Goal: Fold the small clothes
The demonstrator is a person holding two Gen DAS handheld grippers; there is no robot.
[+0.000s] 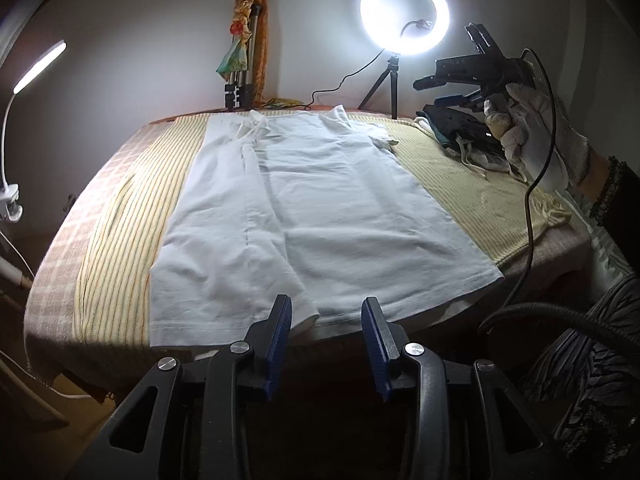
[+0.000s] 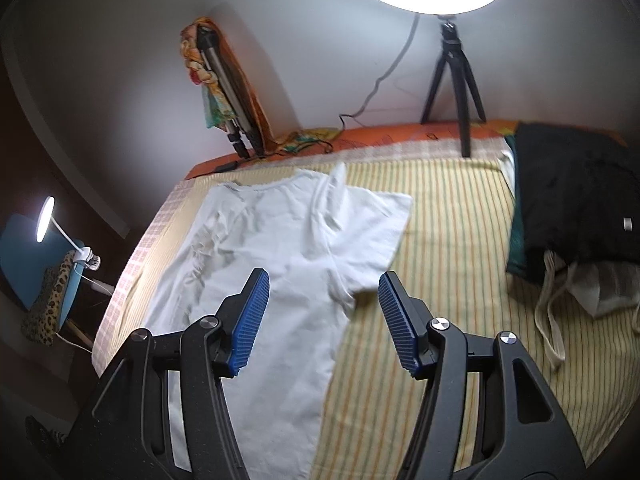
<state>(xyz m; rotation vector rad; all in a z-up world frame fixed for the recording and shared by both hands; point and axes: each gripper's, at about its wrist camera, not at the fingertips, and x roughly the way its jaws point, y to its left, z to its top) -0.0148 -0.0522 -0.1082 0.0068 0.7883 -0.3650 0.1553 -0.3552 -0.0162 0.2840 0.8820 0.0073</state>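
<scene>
White T-shirt (image 1: 320, 216): spread flat on the yellow striped cloth (image 1: 116, 240) straight ahead of my left claw (image 1: 326, 340), hem nearest me, neckline at the far end; its left side is folded in over the body, the left sleeve lying near the hem just ahead of my left pad. Left claw: jaws spread wide, nothing between the blue pads, poised at the near edge of the table just short of the hem. Right claw (image 2: 324, 320): jaws likewise apart and empty, held above the shirt's right side, with the right sleeve (image 2: 380, 220) lying flat ahead of it. From the left claw's camera, my gloved right hand (image 1: 532, 136) holds that claw (image 1: 440, 90) raised, far right, over the table. Pile of dark garments (image 2: 572, 208) with a pale drawstring piece (image 2: 560, 292): ahead and right of the right claw, well apart from the shirt. Ring light on a small black tripod (image 1: 404, 20): at the far edge, ahead and right of the left claw. Folded tripod draped with patterned fabric (image 1: 244, 52): leaning on the wall beyond the neckline. Clip-on lamp (image 1: 38, 66): far left.
</scene>
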